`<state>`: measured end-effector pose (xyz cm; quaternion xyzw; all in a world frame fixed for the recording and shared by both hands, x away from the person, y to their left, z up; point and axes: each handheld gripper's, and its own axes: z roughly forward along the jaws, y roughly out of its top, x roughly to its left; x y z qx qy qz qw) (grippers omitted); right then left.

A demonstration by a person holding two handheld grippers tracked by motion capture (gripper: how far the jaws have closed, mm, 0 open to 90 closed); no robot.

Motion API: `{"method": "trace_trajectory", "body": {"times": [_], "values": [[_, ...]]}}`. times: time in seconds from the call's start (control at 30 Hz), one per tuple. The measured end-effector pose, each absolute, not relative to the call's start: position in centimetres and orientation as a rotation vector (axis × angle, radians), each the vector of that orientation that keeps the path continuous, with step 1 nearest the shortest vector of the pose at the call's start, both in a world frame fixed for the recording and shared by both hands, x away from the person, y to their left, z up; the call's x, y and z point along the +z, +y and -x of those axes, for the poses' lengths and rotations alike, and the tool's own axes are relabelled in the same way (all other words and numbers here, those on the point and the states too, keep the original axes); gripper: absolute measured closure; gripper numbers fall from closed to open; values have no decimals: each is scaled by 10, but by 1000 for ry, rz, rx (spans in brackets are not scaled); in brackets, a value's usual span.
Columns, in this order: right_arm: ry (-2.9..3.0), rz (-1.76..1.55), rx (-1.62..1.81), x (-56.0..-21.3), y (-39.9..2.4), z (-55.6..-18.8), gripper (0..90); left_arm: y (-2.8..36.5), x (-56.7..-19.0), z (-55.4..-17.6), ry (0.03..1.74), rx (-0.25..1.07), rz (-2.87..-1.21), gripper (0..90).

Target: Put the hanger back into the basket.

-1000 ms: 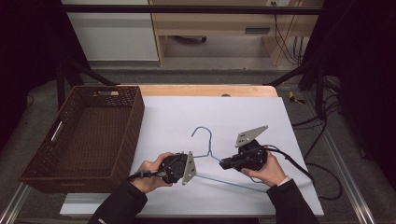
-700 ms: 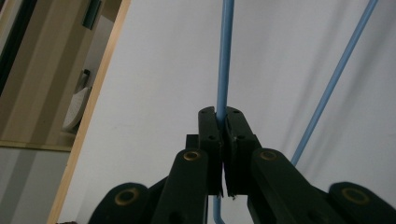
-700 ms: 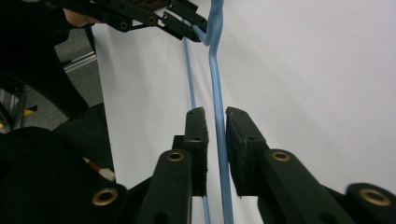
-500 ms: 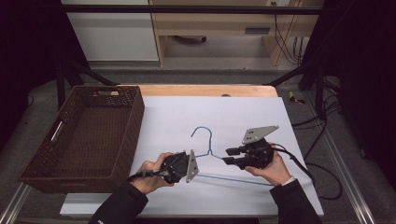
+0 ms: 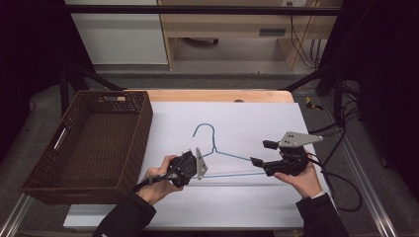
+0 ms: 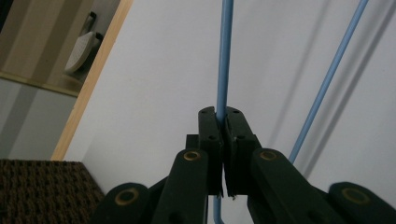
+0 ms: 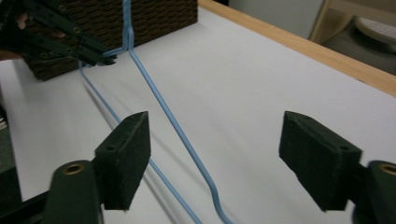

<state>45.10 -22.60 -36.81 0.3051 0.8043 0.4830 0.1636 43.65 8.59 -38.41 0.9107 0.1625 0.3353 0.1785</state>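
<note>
A blue wire hanger (image 5: 232, 157) lies on the white table top (image 5: 247, 118), hook toward the far side. My left gripper (image 5: 200, 169) is at the hanger's left end and is shut on the wire (image 6: 223, 70), which runs straight out from between its pads. My right gripper (image 5: 259, 152) is at the hanger's right end. Its jaws have just been opening and now stand wide apart. In the right gripper view the wire (image 7: 177, 130) passes between the two pads (image 7: 126, 154) without touching either. That view also has the left gripper (image 7: 70, 42) far off, clamped on the hanger.
A dark brown woven basket (image 5: 141, 128) stands at the table's left side, close to my left hand. A wooden strip (image 5: 217, 95) runs along the table's far edge. Cables (image 5: 341, 182) trail off the right side.
My right gripper has slid to the right along the hanger and its jaws have opened, letting go of the wire. The left gripper has stayed put, still clamped.
</note>
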Motion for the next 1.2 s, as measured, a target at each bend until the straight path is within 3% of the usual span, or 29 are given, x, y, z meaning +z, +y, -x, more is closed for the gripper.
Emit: {"method": "trace_trajectory", "body": {"times": [0.3, 0.73, 1.03, 1.2], "values": [[2186, -953, 1357, -371, -242, -441, 122, 86, -369, -451, 626, 938, -2565, 872], [2151, -1017, 1378, -385, -259, -429, 96, 86, -332, -466, 774, 868, -2505, 872], [2159, -1042, 1348, -396, -261, -428, 87, 106, -301, -470, 864, 891, -2440, 873], [2168, -1049, 1322, -400, -259, -428, 84, 121, -290, -473, 883, 838, -2433, 873]]}}
